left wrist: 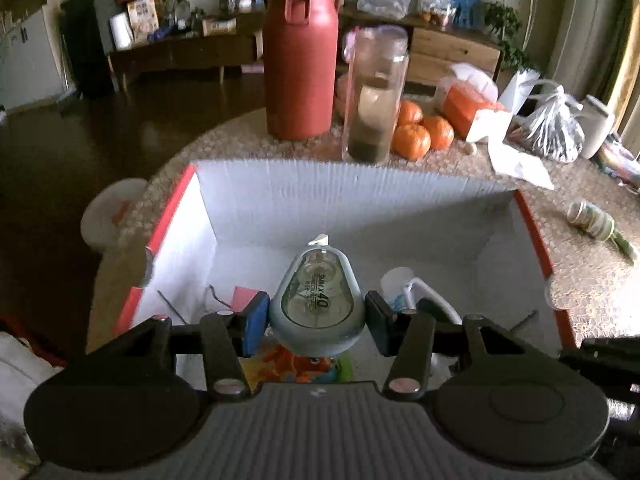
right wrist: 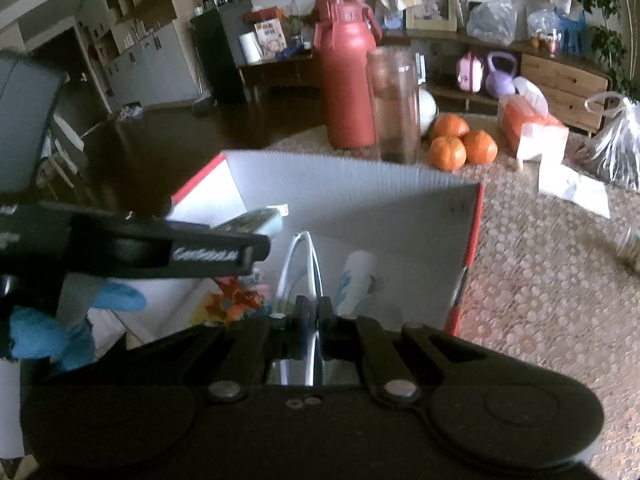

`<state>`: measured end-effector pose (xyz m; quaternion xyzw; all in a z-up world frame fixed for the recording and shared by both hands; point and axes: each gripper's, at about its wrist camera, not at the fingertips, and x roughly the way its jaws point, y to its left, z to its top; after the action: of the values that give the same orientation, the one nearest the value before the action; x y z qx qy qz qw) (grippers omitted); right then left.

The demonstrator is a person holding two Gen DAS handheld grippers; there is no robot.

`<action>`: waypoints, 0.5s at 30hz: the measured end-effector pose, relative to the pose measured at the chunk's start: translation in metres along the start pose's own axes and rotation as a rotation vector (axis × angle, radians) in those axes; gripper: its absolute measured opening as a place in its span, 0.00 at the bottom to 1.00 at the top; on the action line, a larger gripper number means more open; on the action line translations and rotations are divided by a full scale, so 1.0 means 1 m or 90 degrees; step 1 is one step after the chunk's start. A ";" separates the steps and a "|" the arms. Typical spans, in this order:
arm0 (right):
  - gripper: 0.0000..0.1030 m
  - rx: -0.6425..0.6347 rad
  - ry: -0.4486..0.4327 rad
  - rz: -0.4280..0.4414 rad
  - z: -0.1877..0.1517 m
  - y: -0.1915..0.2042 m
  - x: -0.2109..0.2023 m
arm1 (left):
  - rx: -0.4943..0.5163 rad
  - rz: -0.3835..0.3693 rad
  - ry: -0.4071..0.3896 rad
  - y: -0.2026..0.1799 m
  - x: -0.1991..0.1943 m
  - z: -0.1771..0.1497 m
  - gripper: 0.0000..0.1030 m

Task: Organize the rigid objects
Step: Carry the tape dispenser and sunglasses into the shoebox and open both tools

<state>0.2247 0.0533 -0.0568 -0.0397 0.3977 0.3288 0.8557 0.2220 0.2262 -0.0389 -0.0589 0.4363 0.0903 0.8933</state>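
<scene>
A white corrugated box with red edges (left wrist: 280, 196) stands on the woven mat. My left gripper (left wrist: 316, 320) is shut on a grey-blue correction tape dispenser (left wrist: 318, 304) and holds it over the inside of the box. My right gripper (right wrist: 314, 316) is shut on a thin white curved object (right wrist: 304, 256), also over the box (right wrist: 360, 196). The left gripper and the dispenser (right wrist: 252, 220) show at the left of the right wrist view. In the box lie a colourful picture card (left wrist: 296, 364), a white tube (right wrist: 356, 280) and some small items.
Behind the box stand a red bottle (left wrist: 300, 60), a clear tumbler (left wrist: 374, 96) and three oranges (left wrist: 420, 128). An orange pack (left wrist: 468, 104), paper, a plastic bag (left wrist: 556, 124) and a tape roll (left wrist: 592, 220) lie on the mat at the right. A white stool (left wrist: 108, 216) stands left.
</scene>
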 end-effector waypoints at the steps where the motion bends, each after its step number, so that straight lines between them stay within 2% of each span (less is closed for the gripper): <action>1: 0.04 0.001 0.005 0.000 -0.001 0.000 0.003 | -0.001 -0.001 0.005 -0.001 0.005 0.000 0.50; 6: 0.04 -0.003 0.023 0.000 -0.008 0.002 0.011 | 0.002 -0.003 0.039 -0.006 0.026 0.002 0.50; 15: 0.15 -0.034 0.019 0.007 -0.014 0.008 0.006 | 0.016 -0.002 0.095 -0.010 0.048 0.001 0.50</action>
<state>0.2136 0.0584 -0.0690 -0.0651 0.4015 0.3437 0.8464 0.2542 0.2225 -0.0762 -0.0551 0.5025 0.0786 0.8592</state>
